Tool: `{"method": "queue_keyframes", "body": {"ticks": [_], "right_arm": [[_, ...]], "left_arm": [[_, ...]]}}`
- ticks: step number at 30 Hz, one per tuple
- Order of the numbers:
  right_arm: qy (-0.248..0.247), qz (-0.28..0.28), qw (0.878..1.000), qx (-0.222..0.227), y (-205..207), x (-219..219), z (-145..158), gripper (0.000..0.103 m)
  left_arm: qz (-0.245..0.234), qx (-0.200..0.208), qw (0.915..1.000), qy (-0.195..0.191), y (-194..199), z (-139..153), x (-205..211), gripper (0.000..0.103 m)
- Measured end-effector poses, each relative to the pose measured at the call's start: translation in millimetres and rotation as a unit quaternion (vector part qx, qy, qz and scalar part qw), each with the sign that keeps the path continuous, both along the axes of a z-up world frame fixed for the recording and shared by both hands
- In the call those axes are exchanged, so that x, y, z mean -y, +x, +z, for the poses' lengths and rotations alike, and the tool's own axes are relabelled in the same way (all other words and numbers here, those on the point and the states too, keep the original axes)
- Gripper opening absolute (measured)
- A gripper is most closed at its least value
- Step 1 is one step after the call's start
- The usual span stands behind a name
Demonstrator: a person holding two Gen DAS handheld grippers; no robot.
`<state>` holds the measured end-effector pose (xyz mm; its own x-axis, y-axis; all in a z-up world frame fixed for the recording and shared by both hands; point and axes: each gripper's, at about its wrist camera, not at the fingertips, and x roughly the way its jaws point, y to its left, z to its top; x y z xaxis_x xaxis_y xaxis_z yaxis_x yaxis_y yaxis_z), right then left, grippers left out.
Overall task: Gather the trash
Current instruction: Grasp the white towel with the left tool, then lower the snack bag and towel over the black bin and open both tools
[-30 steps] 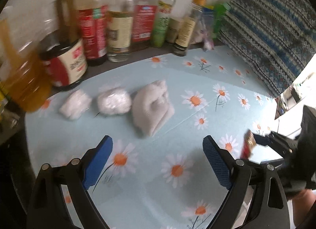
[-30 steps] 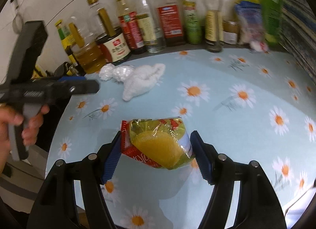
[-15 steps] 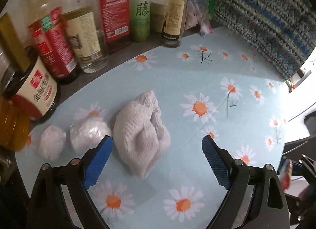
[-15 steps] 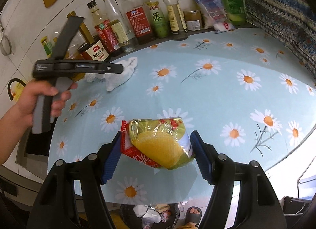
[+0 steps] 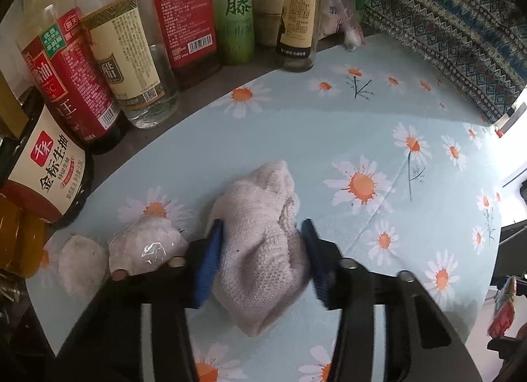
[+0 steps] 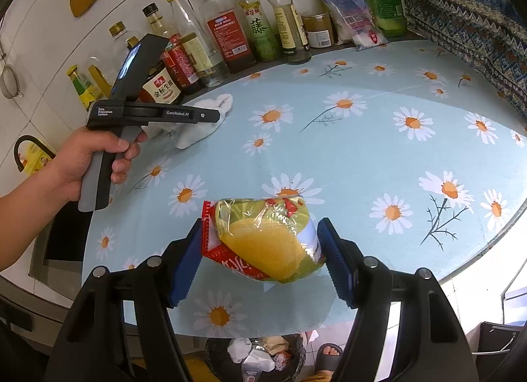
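My left gripper [image 5: 260, 257] is shut on a crumpled white cloth wad [image 5: 263, 237] lying on the daisy tablecloth [image 5: 329, 138]. Two crumpled white wads, one in clear plastic [image 5: 145, 245] and one smaller [image 5: 80, 258], lie just left of it. My right gripper [image 6: 262, 250] is shut on a yellow and red snack bag [image 6: 263, 237], held above the table's front edge. The right wrist view also shows the left gripper [image 6: 210, 116] over the cloth [image 6: 204, 125]. A black trash bin [image 6: 257, 359] with rubbish sits on the floor below the right gripper.
Several sauce and oil bottles [image 5: 184, 16] stand in a row along the back wall [image 6: 230, 29]. Bags of food [image 6: 362, 3] sit at the back right. A patterned fabric [image 5: 444, 19] hangs on the right. A sandalled foot [image 6: 327, 354] is next to the bin.
My left gripper moved forward onto the cloth wad and closed on it. My right gripper drew back with the snack bag past the table's front edge, bringing the bin into view.
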<state>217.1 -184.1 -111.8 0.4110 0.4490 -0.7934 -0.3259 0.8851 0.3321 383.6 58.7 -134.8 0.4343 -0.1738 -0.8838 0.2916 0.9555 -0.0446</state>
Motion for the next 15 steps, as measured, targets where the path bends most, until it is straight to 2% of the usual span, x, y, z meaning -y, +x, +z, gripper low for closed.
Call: {"method": "queue_keyframes", "body": {"ticks": [4,9,15], "right_arm": [[0.001,0.008,1.0,0.001,1,-1,-2,0.068],[0.002,0.019,1.0,0.005,0,-2,0,0.068],[0.005,0.048,0.999,0.013,0,-6,2,0.068]], "left_arm": [[-0.007,0.004,1.0,-0.004,-6,4,1,0.028],[-0.011,0.012,0.9998,-0.014,-18,13,3,0.026],[0.014,0.026,0.9991,-0.03,-41,30,-6,0.026]]}}
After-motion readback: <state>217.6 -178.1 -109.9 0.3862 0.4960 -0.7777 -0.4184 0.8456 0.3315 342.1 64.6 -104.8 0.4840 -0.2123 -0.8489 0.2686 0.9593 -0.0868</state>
